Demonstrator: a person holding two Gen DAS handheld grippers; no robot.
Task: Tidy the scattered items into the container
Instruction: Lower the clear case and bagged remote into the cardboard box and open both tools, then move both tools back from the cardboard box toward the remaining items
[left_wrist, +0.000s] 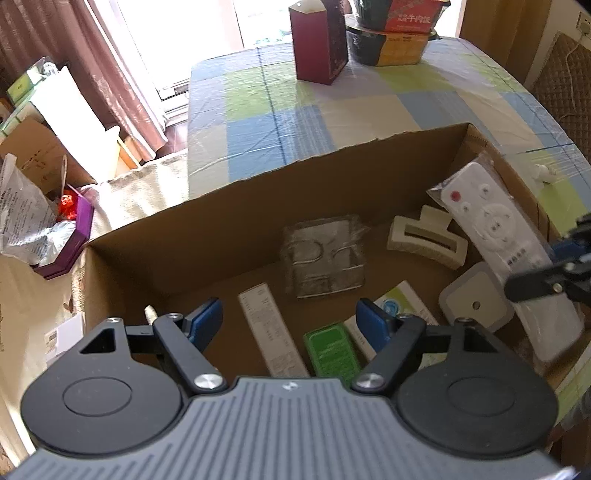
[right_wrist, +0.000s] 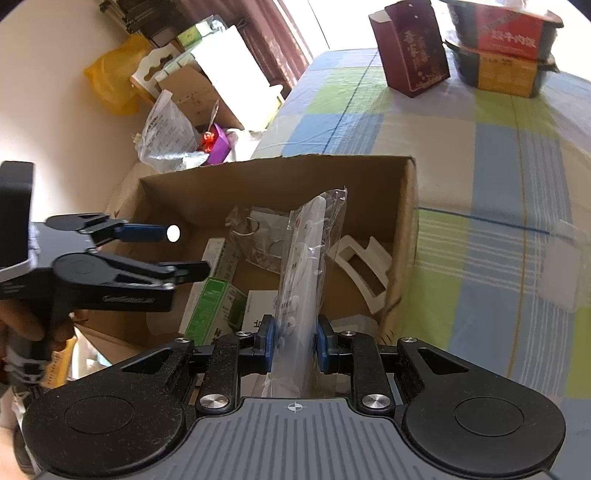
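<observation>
right gripper (right_wrist: 294, 347) clamped on white plastic-bagged remote control (right_wrist: 301, 273), over open brown cardboard box (right_wrist: 404, 236) at 12 o'clock. left gripper (left_wrist: 290, 325) spread wide, empty, above box interior.

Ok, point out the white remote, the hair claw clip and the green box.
white remote (right_wrist: 301, 273), right wrist view: on its button face, above the shut right gripper (right_wrist: 294, 350).
hair claw clip (left_wrist: 424, 242), left wrist view: on its slotted body.
green box (left_wrist: 332, 350), left wrist view: on its green top face.
</observation>
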